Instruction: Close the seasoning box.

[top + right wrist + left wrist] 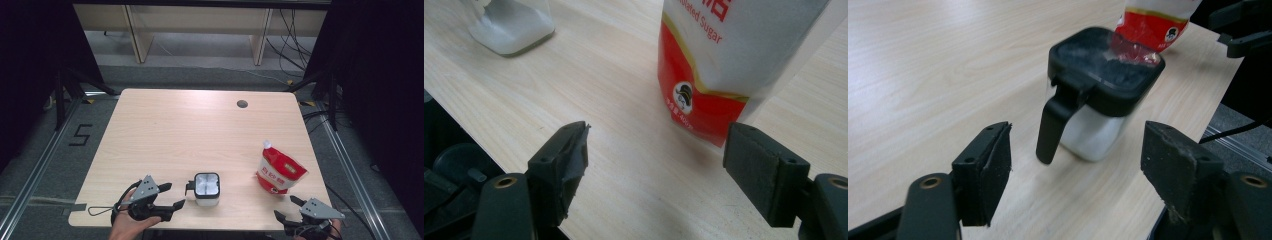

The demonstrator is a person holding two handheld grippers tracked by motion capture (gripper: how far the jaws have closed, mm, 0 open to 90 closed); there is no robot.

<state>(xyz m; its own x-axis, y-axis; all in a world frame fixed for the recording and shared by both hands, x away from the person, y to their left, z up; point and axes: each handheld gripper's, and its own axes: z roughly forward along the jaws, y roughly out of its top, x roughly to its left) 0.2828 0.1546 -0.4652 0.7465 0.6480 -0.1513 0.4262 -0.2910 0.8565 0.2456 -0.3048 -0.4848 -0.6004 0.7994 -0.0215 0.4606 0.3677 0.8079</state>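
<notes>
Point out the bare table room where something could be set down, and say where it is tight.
The whole far stretch of the table, from the round hole back to the left edge, is bare. So is the strip between the sugar jar and the red sugar pouch. It is tight at the near edge: the open left gripper sits beside the jar and the open right gripper below the pouch.

In the left gripper view, the sugar pouch (1153,22) is cut off by the top edge and partly hidden behind the lidded container (1098,95). In the right gripper view, the top edge cuts the pouch above its printed lettering, and the container (511,25) shows its lower part alone, with lid and handle out of frame. In the high view, the pouch print (277,175) is too small to read, and the bottom edge crops the person's right hand (334,229).
</notes>
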